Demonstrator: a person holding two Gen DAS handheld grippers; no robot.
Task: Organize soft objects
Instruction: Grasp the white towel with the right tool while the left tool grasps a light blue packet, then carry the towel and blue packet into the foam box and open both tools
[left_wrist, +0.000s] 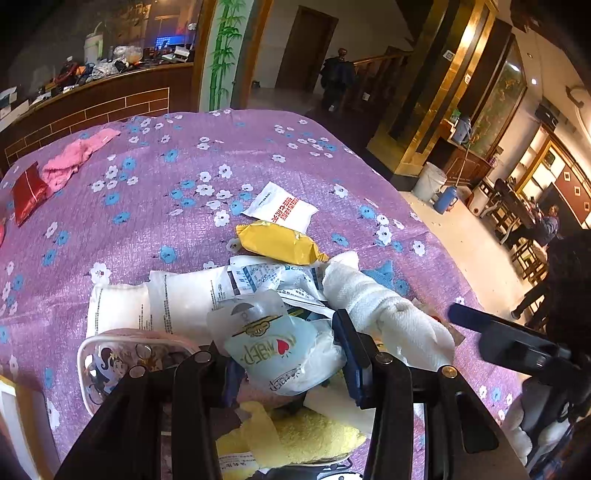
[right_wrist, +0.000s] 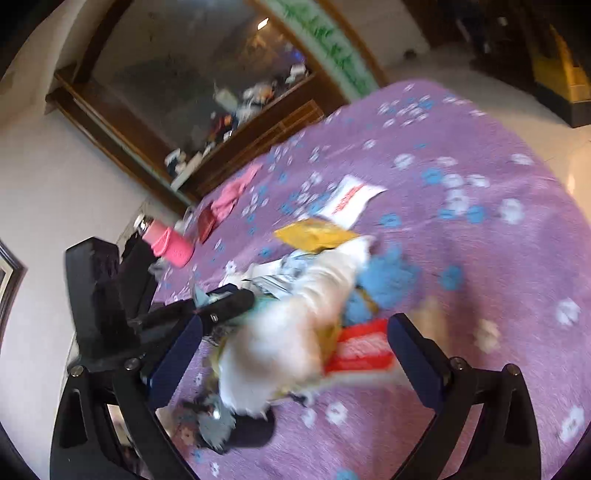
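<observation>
A pile of soft things lies on the purple flowered cloth (left_wrist: 155, 221). My left gripper (left_wrist: 291, 354) is shut on a pale blue packet with a red heart (left_wrist: 280, 350), held just above the pile. Beside it lie a white rolled towel (left_wrist: 373, 295), white packets (left_wrist: 177, 302), a yellow packet (left_wrist: 280, 242) and a yellow plush cloth (left_wrist: 310, 439). My right gripper (right_wrist: 295, 354) is open, its fingers on either side of the white towel (right_wrist: 280, 347) and a red packet (right_wrist: 362, 349). The right view is blurred.
A clear pouch with cartoon print (left_wrist: 122, 358) lies at the near left. A pink cloth (left_wrist: 77, 158) and a red packet (left_wrist: 27, 194) lie at the far left. A white packet with red print (left_wrist: 282, 206) lies beyond the pile. The table edge drops off at right.
</observation>
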